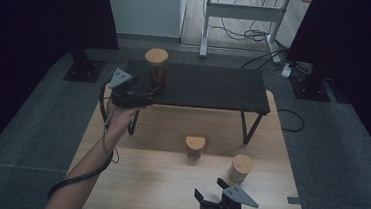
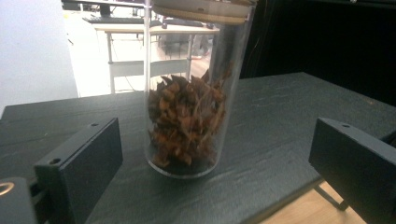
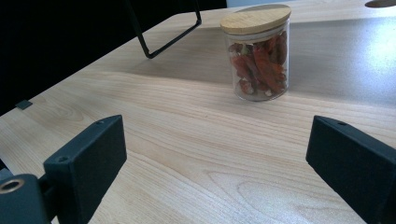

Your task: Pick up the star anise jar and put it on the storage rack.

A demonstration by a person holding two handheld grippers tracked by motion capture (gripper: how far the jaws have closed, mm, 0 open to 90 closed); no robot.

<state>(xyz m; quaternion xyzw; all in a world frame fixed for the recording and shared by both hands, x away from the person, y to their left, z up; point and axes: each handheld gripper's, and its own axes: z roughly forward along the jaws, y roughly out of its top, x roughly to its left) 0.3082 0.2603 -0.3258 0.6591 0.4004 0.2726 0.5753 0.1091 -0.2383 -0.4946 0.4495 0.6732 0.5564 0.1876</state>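
Left gripper (image 1: 146,97), jaws wide, faces a tall jar (image 1: 156,70) on the black shelf (image 1: 215,87); right gripper (image 1: 209,191) — empty, open — over the wooden table (image 1: 167,183).

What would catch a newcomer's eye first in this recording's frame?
Most striking is the tall clear glass jar with a wooden lid, filled with brownish dried pieces, standing on the black slate-like raised shelf with the left tongs open right in front of it. Next come two shorter wood-lidded jars on the light wooden table: the middle one, and the right one holding red dried chillies, just ahead of the open right tongs.
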